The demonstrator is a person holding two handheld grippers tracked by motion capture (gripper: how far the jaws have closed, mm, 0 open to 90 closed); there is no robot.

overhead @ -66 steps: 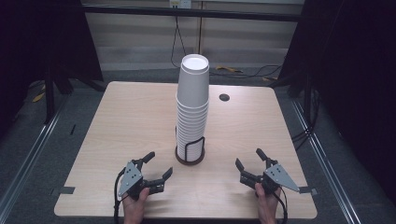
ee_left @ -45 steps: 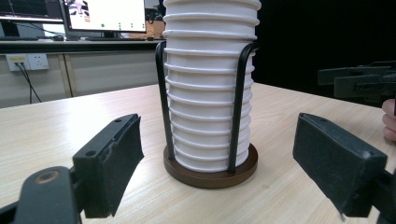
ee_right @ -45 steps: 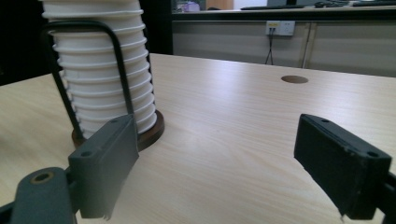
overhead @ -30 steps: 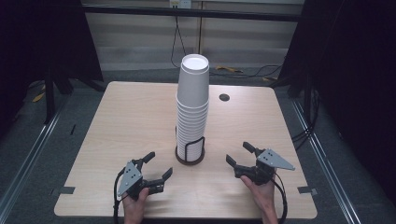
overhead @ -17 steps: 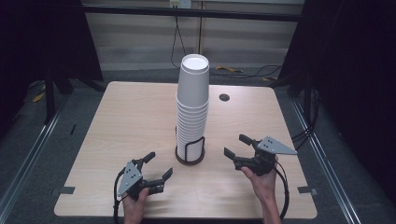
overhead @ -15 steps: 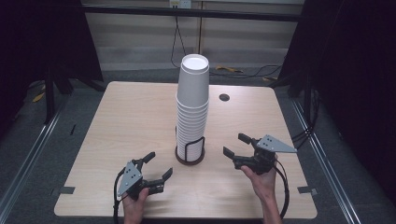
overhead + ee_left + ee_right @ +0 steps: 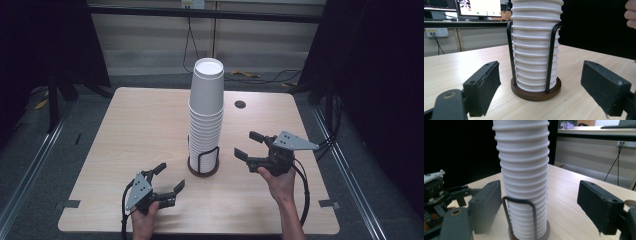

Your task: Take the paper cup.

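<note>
Centrally, a tall stack of white paper cups (image 7: 206, 117) is shown seated in a black wire holder (image 7: 203, 162) on the wooden surface (image 7: 125, 135). The right gripper (image 7: 250, 145) is held raised just beside the stack, jaws spread and empty; the left gripper (image 7: 169, 179) is kept low near the front edge, likewise open with nothing between its jaws. A sideways knock or an off-centre pinch is judged likely to tilt the stack, or several nested cups could be lifted together. No brand, label or legible writing is seen on the cups
</note>
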